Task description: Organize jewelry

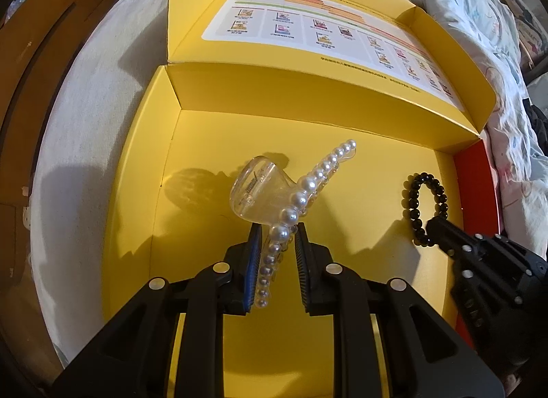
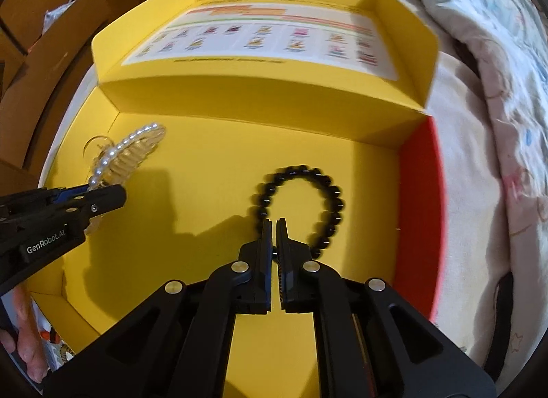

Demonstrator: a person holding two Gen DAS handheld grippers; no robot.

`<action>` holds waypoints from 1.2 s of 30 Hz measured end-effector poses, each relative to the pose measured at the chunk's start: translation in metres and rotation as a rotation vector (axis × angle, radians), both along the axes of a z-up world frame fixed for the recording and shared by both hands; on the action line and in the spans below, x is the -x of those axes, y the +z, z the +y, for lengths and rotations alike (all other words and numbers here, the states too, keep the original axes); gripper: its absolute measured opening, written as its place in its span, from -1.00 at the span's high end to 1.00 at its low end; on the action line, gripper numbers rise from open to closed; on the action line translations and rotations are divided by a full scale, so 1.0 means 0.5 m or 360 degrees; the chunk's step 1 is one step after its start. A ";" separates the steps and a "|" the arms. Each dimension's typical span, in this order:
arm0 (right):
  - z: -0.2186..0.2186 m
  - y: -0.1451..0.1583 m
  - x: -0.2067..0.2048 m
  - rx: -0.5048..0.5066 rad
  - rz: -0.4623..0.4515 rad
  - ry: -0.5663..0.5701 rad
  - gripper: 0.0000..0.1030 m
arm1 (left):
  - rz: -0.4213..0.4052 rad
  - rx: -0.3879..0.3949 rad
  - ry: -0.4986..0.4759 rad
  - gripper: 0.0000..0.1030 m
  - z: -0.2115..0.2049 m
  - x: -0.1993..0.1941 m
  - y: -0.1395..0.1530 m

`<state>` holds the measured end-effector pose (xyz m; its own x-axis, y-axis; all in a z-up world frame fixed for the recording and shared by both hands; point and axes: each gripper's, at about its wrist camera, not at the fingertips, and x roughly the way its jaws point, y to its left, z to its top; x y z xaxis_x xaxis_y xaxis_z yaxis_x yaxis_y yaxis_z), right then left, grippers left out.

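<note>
1. The pearl hair clip (image 1: 291, 192) is clamped between the jaws of the left gripper (image 1: 277, 237); its row of pearls is seen running between the two fingers, and its clear plastic body is held out beyond the fingertips (image 1: 255, 243), above the box floor.
2. The jaws of the right gripper (image 2: 275, 226) are closed almost together on the near side of the black bead bracelet (image 2: 301, 206), with only a thin gap left between the pads.
3. The bracelet is seen as an open loop stretching away from the fingertips toward the far wall; whether it rests on the floor of the box or is lifted off it cannot be told.
4. In the left wrist view the bracelet (image 1: 426, 209) is found to the right of the clip, well apart from it, with the right gripper (image 1: 433, 226) reaching in from the right.
5. In the right wrist view the left gripper (image 2: 113, 192) and the clip (image 2: 126, 154) are seen at the left, near the far left corner of the box.
6. Both items are located inside the yellow box (image 1: 205, 130), whose right wall is red on the inside (image 2: 418, 199).
7. The opened lid (image 1: 308, 65) is laid back beyond the far wall, with a printed chart (image 1: 308, 24) shown on its inner face.
8. The box is set on a pale bed cover (image 1: 102, 123), and a patterned quilt (image 2: 479, 55) is bunched at the right.
</note>
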<state>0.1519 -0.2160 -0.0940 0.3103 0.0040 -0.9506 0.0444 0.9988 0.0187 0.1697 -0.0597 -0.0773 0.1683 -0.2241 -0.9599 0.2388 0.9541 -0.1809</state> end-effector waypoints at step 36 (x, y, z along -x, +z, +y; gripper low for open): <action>0.029 -0.020 -0.052 0.0043 0.0158 -0.0014 0.18 | -0.0019 0.0047 -0.0012 0.61 0.009 0.001 0.022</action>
